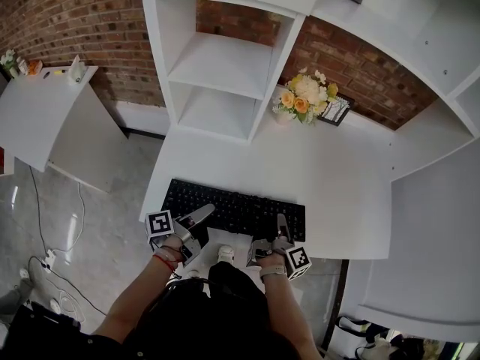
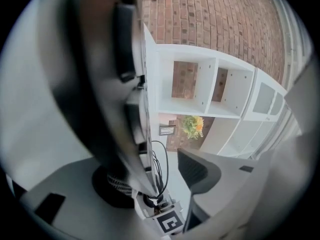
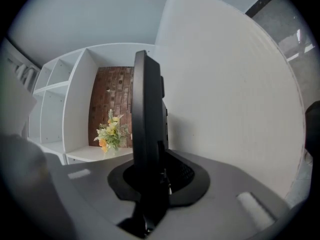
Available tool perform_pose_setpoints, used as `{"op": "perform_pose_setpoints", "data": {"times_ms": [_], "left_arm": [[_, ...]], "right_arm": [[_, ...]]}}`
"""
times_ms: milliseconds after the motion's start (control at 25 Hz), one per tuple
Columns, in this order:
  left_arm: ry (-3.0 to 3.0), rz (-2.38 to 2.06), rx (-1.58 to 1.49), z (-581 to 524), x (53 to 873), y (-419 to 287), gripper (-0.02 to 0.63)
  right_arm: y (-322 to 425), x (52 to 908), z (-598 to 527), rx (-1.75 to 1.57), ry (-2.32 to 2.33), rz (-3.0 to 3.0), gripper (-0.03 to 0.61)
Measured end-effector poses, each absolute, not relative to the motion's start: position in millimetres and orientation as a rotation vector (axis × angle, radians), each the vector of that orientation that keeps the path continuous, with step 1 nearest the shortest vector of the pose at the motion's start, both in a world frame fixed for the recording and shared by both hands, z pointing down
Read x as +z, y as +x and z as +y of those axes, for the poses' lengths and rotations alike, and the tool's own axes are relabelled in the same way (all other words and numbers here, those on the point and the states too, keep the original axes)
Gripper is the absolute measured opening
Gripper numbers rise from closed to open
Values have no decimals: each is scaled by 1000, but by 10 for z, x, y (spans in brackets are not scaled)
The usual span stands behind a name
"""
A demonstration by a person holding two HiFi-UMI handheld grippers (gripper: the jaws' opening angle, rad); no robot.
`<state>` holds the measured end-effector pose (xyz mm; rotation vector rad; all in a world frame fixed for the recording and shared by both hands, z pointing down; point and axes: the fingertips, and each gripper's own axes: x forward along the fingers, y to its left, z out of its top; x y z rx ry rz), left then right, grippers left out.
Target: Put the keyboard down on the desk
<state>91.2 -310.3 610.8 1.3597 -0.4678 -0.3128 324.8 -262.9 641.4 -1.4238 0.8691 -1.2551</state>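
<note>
Keyboard [image 1: 236,210] on white desk [image 1: 337,178], right hand-held gripper [image 1: 280,227] on its edge

I see the keyboard [image 1: 236,210], black and long, lying keys-up on the white desk [image 1: 330,178]. Its long side runs along the desk's front edge. Its left end is close to the front left corner, and there is bare desktop behind it and past its right end. My right gripper [image 1: 279,229] clamps its near edge, which shows thin and edge-on between the jaws.
</note>
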Motion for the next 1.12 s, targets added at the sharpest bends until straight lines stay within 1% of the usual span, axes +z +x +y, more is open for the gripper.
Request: {"op": "perform_pose_setpoints", "data": {"times_ms": [320, 560, 720, 880, 1000, 1080, 1120], "left_arm": [[1422, -394, -230, -2868, 6035, 940, 206], [1615, -326, -32, -2638, 6007, 1068, 200], [1712, -387, 93, -2633, 6070, 1091, 140], [1692, -431, 98, -2658, 6115, 1075, 88], [1661, -441, 82, -2662, 6140, 1079, 80], [1657, -442, 95, -2652, 6161, 1083, 80], [1652, -441, 94, -2651, 6164, 1082, 80]], "right_arm": [[3320, 6466, -2745, -1244, -1436, 865, 67], [3333, 6467, -2819, -1248, -1452, 857, 67], [3329, 6465, -2831, -1254, -1454, 862, 67], [3312, 6460, -2844, -1271, -1440, 886, 69], [3305, 6432, -2868, -1287, -1420, 940, 76], [3286, 6386, -2875, -1307, -1417, 992, 126], [3264, 6350, -2873, -1324, -1420, 1017, 137]]}}
